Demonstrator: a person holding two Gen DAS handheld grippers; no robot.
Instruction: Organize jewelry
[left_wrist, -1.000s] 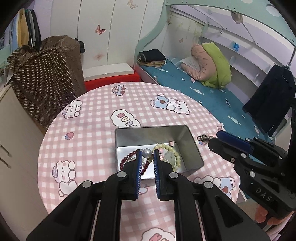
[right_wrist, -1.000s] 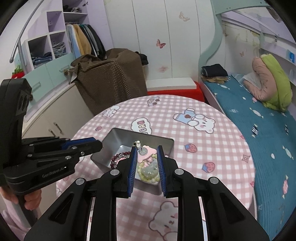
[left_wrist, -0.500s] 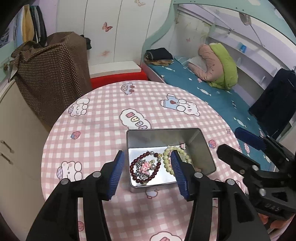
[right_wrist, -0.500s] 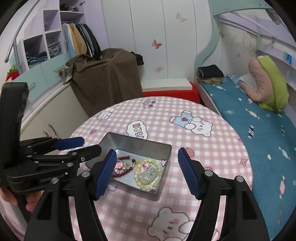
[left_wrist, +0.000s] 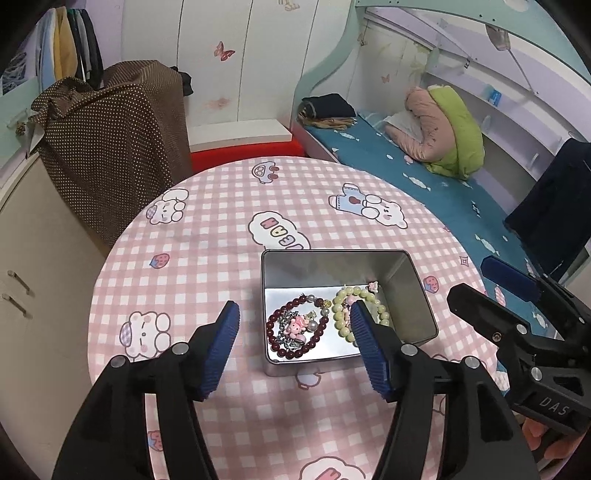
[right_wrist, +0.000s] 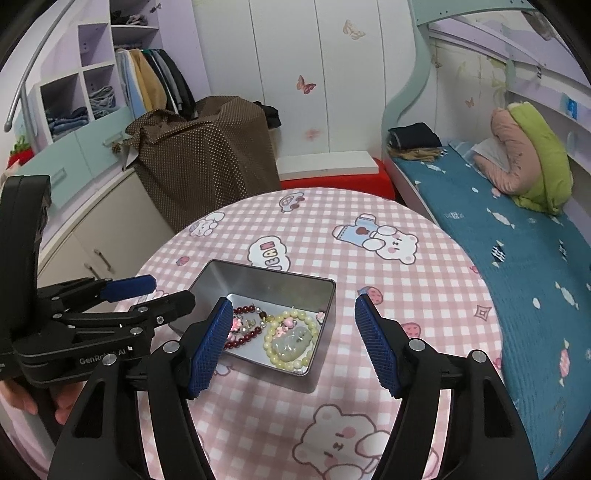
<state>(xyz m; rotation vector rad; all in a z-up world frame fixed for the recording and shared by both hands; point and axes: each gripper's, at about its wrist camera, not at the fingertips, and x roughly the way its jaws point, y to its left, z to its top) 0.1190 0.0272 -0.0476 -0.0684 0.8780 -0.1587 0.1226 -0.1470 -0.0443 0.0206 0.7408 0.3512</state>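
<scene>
An open silver metal tin (left_wrist: 413, 280) (right_wrist: 236, 275) stands on the round pink checked table (left_wrist: 207, 236) (right_wrist: 424, 295). Inside lie a dark red bead bracelet (left_wrist: 275, 341) (right_wrist: 240, 341) with a pink charm and chain, and a pale green bead bracelet (left_wrist: 380, 314) (right_wrist: 273, 354) with a jade pendant (right_wrist: 291, 341). My left gripper (left_wrist: 293, 314) is open and empty, above the tin's near edge. My right gripper (right_wrist: 293, 308) is open and empty, above the tin. Each gripper shows in the other's view, the right one (left_wrist: 480, 284) and the left one (right_wrist: 166, 291).
A brown dotted cloth covers something (left_wrist: 110, 140) behind the table on the left. A red and white bench (left_wrist: 240, 147) stands by the wall. A bed with a blue sheet (right_wrist: 517, 258) runs along the right. A cabinet (left_wrist: 22, 258) is at the left.
Both grippers have opened from shut and pulled back up from the tin. The jewelry they held now lies in the tin.
</scene>
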